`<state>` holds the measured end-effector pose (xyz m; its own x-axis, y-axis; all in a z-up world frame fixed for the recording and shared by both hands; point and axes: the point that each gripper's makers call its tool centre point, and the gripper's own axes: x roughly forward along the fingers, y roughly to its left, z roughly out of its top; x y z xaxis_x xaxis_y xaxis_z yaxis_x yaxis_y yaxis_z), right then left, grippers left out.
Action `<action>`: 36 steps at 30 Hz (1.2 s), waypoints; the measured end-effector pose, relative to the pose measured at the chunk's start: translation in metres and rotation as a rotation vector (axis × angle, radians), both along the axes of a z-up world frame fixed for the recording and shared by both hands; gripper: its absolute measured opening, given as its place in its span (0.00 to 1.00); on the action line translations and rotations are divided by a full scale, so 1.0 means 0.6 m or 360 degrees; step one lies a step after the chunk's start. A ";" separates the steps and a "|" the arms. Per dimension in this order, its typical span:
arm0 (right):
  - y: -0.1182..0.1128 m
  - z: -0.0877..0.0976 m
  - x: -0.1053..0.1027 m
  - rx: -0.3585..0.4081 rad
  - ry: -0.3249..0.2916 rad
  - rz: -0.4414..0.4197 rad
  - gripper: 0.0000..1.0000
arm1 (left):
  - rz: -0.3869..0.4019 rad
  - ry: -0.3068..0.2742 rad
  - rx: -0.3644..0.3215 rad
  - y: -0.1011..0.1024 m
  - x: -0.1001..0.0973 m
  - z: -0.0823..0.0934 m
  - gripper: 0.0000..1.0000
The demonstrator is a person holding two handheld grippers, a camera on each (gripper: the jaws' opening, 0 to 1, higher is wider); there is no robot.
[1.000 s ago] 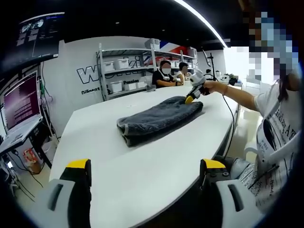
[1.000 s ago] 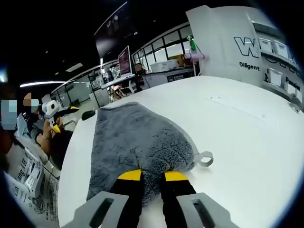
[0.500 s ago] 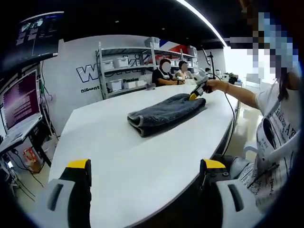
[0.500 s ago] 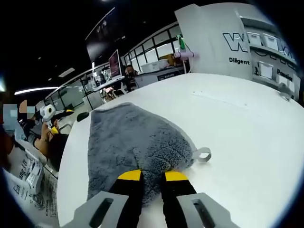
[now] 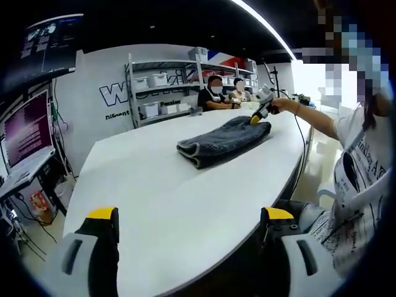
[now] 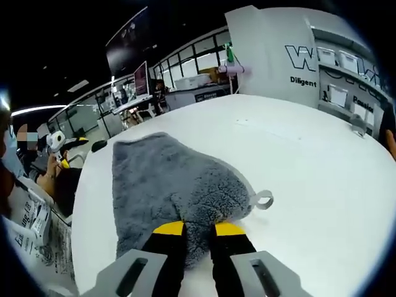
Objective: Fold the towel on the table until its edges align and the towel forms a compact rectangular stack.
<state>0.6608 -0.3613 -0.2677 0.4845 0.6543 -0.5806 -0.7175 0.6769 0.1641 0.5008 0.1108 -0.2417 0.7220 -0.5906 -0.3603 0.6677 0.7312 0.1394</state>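
Left gripper view: left gripper (image 5: 189, 232) held wide apart w/ nothing between, near table (image 5: 148, 185) edge; folded grey towel (image 5: 224, 141) lies mid-table, well beyond it. Right gripper (image 6: 199, 230) is pinched on towel's near corner, hang loop (image 6: 264, 199) just right of it.

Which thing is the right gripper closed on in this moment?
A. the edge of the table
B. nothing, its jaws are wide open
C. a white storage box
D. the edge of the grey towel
D: in the right gripper view, the right gripper has its yellow-tipped jaws pinched on the near edge of the grey towel, which lies on the white table.
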 end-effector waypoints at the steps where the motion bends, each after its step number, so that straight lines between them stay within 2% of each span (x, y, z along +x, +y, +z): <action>1: 0.000 0.002 0.000 -0.0008 -0.0003 0.0000 0.15 | 0.0000 0.0001 0.0000 -0.001 0.000 0.000 0.99; 7: 0.012 0.032 0.003 -0.0074 -0.0028 0.0006 0.14 | -0.0011 -0.0009 -0.0004 -0.001 -0.003 0.006 0.99; 10: 0.031 0.060 0.008 -0.0078 -0.0061 0.0031 0.14 | -0.0001 -0.0001 0.0009 0.003 -0.004 0.007 0.99; 15: 0.061 0.081 0.013 -0.0152 -0.0067 0.0075 0.13 | 0.0009 -0.0010 0.0013 0.006 -0.008 0.014 0.99; 27: 0.167 0.141 0.039 -0.0210 -0.0153 0.0220 0.12 | -0.0006 0.0008 0.0004 -0.001 -0.005 0.004 0.99; 36: 0.250 0.135 0.049 -0.0235 -0.0161 0.0313 0.11 | -0.0015 0.0025 -0.0020 -0.003 -0.009 -0.006 0.99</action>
